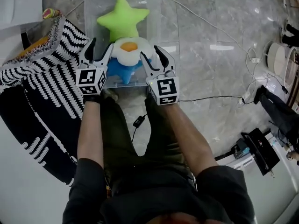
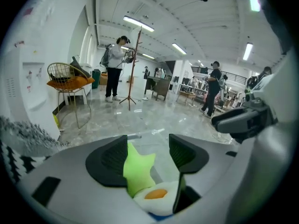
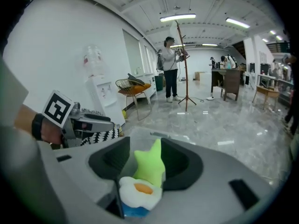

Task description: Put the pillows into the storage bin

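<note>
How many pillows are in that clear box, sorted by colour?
Green star pillow: 1
White fried-egg pillow: 1
Blue pillow: 1
Total: 3, all in the clear bin

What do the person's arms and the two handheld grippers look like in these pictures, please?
The left gripper and the right gripper each have two curved black jaws on a pale grey body, with a white cube bearing black square markers behind them. The person wears dark sleeves that end near the elbows.
</note>
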Tool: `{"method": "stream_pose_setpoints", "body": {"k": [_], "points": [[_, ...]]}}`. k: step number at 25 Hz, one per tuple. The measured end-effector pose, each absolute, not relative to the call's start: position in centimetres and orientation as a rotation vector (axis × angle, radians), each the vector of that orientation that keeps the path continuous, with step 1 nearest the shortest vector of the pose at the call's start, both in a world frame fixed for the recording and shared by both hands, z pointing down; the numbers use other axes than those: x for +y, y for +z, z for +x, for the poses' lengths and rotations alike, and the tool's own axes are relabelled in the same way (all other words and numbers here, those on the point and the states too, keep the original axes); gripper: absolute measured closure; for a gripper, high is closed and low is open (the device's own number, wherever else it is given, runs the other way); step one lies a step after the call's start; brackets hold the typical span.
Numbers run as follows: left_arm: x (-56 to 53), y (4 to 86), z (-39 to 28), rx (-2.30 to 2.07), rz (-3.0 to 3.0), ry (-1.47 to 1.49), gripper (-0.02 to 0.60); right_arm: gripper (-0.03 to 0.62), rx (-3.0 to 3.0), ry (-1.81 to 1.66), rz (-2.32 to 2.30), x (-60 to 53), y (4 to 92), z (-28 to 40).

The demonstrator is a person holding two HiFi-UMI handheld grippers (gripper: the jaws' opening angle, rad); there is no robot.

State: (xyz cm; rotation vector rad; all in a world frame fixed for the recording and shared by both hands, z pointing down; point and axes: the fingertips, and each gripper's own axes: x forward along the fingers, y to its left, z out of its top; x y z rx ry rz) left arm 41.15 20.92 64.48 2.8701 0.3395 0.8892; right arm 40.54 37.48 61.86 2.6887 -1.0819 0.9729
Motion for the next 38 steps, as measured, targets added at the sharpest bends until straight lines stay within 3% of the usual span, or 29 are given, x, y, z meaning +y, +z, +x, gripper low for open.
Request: {"method": "stream_pose_setpoints", "body": {"k": [11,20,22,23,28,38], "points": [[17.8,41.1,38.5,0.307,2.948,0.639,0.322,0.388,-1.154,0.670,2.689,34.1,41.2,42.4],[19.4,25.2,32.6,0.328,3.014,0.483,0.388,0.396,-1.179,0.471,2.714,34.5,25.3,39.2],[19.6,22.8,31.9,0.303,3.037,0.442,0.446,0.435,-1.172,0.426,2.725,35.3,23.0,38.5],[19.6,21.8,31.7,0.289,3.050,0.420,0.509,0.475,-1.172,0.396,2.728,35.6,21.9,38.2],[20.9,18.5,31.4,0.300,3.099,0.342,0.580,0.575,-1.149,0.331,2.710,37.3,19.3,36.5],[23.7,17.2,31.8,0.381,3.122,0.338,0.581,0.594,-1.122,0.349,2.736,39.2,18.5,37.2]]}}
